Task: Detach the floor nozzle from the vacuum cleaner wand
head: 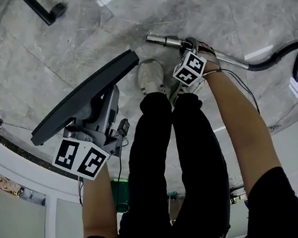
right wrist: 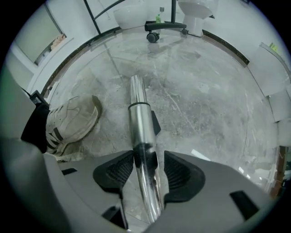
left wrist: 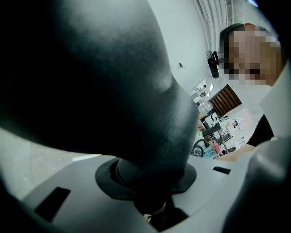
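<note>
The dark grey floor nozzle [head: 87,94] is off the wand and held tilted above the floor. My left gripper [head: 104,119] is shut on its neck; in the left gripper view the nozzle [left wrist: 113,82] fills the frame, its neck wedged between the pads [left wrist: 109,179]. The chrome wand [head: 166,41] lies low over the marble floor, its bare end pointing up-left. My right gripper [head: 191,45] points down over it. In the right gripper view the wand [right wrist: 138,118] runs between the jaws of the right gripper [right wrist: 145,170], which stand open with a gap beside the right pad [right wrist: 179,173].
A black hose [head: 284,56] curves off the wand at the right. The person's pale shoes [head: 151,76] stand just left of the wand; one shoe [right wrist: 72,120] lies close by it. A chair caster [head: 58,11] sits at the top, a white wall panel [head: 11,164] at left.
</note>
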Demonstrator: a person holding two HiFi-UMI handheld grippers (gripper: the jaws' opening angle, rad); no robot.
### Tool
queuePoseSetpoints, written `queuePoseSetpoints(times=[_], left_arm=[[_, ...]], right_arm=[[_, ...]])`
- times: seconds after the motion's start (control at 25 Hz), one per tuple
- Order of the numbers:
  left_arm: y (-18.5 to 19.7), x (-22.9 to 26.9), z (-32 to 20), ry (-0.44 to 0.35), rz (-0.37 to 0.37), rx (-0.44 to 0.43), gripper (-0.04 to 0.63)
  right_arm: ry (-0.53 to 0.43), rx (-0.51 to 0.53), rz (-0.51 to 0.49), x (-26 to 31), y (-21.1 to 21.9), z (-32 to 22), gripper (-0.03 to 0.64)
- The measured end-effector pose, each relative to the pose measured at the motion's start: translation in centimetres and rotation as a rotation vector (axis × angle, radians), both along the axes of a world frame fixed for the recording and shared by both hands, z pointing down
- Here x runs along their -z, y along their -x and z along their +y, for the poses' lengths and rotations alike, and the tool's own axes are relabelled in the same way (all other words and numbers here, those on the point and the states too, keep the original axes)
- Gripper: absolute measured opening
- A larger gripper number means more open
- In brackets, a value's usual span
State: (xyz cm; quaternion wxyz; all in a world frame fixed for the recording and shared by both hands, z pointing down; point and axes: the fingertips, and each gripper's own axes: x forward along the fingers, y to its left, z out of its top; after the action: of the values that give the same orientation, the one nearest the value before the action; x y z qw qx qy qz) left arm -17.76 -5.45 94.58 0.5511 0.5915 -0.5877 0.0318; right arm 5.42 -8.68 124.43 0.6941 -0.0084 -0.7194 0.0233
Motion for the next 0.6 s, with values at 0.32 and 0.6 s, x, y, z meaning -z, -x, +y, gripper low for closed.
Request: queuePoseSetpoints(times=[0.32, 0.6], left_arm=[[-2.3, 4.6, -2.9, -0.049, -0.036, -0.015, 0.133], [-4.9, 18.2, -8.3, -0.155, -0.084, -0.039, 0.133]], right_arm=[[-0.004, -0.371, -0.18, 12.4, 0.4, -2.8, 0.012], [-0.142, -0.72, -0.521, 37.5, 1.1, -11.0, 0.012]])
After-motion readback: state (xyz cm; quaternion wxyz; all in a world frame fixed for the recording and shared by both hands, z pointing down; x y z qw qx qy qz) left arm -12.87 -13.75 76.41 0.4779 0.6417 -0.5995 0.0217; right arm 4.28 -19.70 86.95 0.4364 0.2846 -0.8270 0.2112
